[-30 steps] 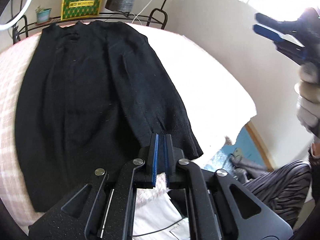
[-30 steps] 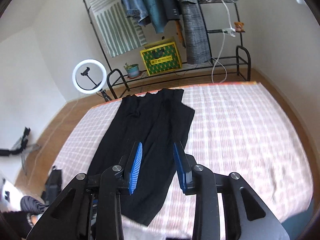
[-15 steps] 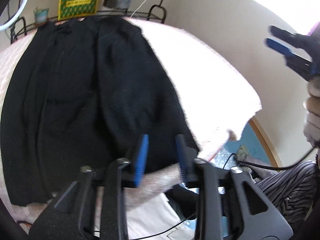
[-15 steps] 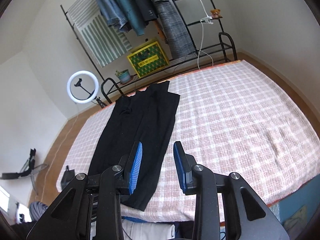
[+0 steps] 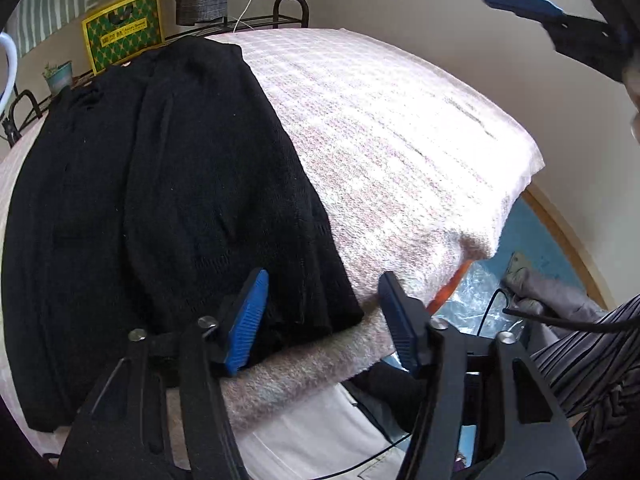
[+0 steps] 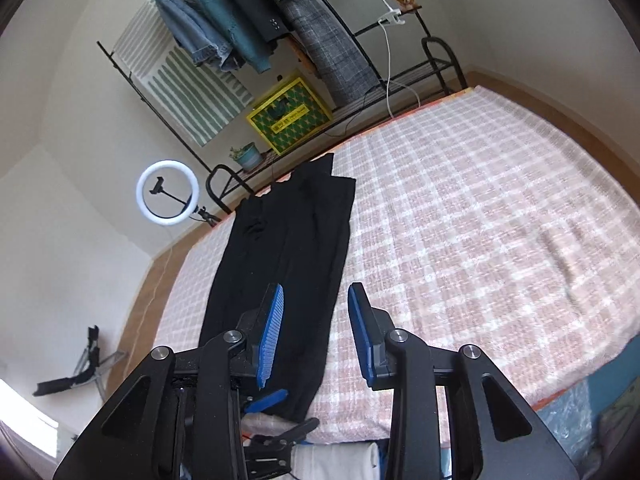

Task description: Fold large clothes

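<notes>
A long black garment [image 5: 168,184] lies folded lengthwise on the left part of a bed with a pink checked blanket [image 5: 392,128]. Its hem reaches the bed's near edge. My left gripper [image 5: 320,308] is low at that edge, its jaws opening, with the garment's near right hem corner lying between the blue pads and not pressed. In the right wrist view the garment [image 6: 288,264] runs away from me. My right gripper [image 6: 316,328] hangs above its near end, jaws opening, nothing between them. The left gripper [image 6: 286,414] shows below it, and the right gripper [image 5: 540,16] shows high in the left wrist view.
Beyond the bed's far edge stands a black clothes rack [image 6: 248,32] with hanging garments, a yellow-green box [image 6: 290,114] and a potted plant [image 6: 248,156]. A ring light [image 6: 167,193] stands at the far left. A person's striped trouser leg [image 5: 592,344] is near the bed's right corner.
My left gripper went from shut to open and sank toward the garment's near right hem corner. My right gripper came lower over the bed and rolled, with its jaws a little wider.
</notes>
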Motion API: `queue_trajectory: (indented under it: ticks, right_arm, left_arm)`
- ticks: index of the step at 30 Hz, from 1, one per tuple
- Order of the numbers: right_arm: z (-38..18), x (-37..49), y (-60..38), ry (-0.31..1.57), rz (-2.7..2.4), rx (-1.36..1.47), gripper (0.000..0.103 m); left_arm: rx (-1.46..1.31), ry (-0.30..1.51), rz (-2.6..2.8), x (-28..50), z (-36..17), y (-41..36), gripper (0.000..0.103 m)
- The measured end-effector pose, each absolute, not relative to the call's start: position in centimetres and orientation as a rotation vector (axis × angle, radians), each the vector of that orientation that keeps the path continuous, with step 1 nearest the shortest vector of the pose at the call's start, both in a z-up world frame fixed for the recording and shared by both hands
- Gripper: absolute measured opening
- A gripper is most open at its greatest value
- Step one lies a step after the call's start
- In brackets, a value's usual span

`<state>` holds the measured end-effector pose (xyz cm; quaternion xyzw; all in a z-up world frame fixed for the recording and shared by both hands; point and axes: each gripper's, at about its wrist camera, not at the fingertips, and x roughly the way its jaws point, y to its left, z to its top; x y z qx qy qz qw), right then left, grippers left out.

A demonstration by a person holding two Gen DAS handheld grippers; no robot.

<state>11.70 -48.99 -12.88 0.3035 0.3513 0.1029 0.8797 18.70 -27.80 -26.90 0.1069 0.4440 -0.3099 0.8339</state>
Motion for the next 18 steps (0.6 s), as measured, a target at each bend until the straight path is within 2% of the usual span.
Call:
queue_trajectory:
  ticks: [1, 6, 11, 18]
  right_arm:
    - [-13.4, 12.5, -49.0, 0.748, 0.229, 0.651, 0.036]
    - [-15.2, 17.2, -48.6, 0.815, 0.213, 0.651, 0.037]
    - [-18.7, 24.3, -49.6, 0.879, 0.191, 0.746, 0.04]
    - [-25.6, 32.7, -49.0, 0.962, 0.163, 0.813, 0.042]
  left_arm:
    - [0.24, 0.933, -0.649, 18.7, -26.9, -27.8, 0.039]
    - [0.235, 0.919, -0.64, 19.0, -26.9, -27.1, 0.01]
    - [-0.063, 0.978, -0.668, 20.1, -25.5, -24.2, 0.008]
    - [-0.213, 0.935, -0.673, 19.3, -23.2, -22.6, 0.007]
